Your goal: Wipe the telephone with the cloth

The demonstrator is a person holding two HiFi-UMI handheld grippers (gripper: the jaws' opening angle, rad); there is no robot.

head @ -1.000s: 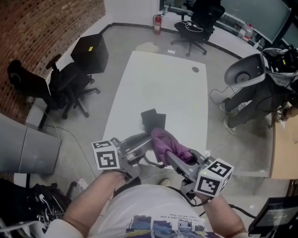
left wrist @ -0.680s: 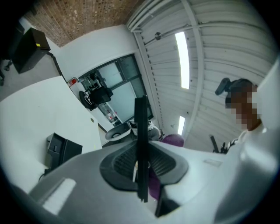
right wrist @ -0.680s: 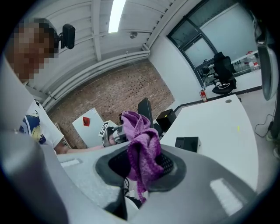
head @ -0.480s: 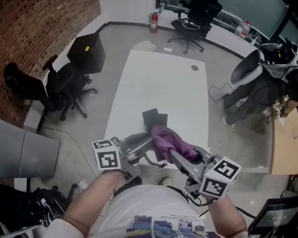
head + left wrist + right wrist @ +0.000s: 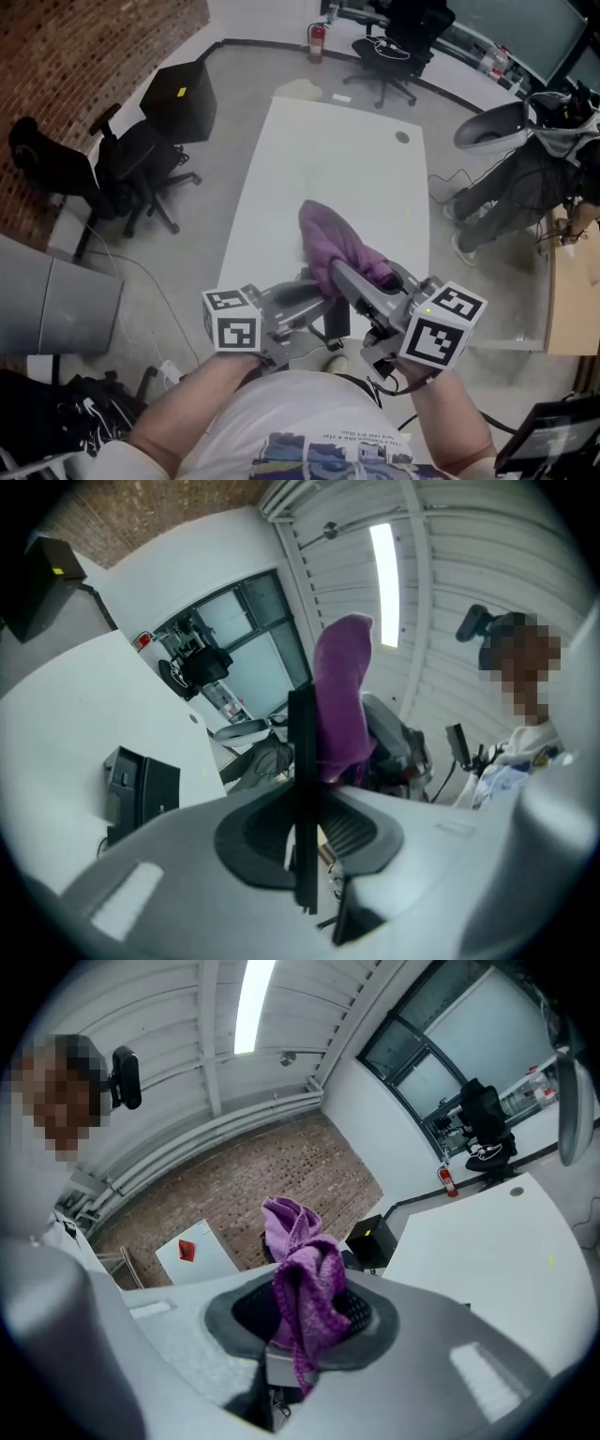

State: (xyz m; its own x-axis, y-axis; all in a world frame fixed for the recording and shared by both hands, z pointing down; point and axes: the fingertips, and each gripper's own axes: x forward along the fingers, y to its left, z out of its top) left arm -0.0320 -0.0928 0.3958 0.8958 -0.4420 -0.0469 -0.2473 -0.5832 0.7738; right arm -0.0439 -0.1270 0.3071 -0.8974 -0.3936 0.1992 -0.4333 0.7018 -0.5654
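1. Over the near end of the smooth white surface (image 5: 323, 159), my left hand-held gripper (image 5: 302, 829) is clamped on the telephone (image 5: 302, 761), a thin, flat black slab seen edge-on between the pads.
2. My right hand-held gripper (image 5: 300, 1321) pinches the cloth (image 5: 305, 1274), a nubby purple knit bunched in soft folds above the jaws.
3. The cloth sits just beside the telephone's upper end; I cannot tell if they touch.
4. A boxy black item (image 5: 141, 787) lies on the surface, apart.
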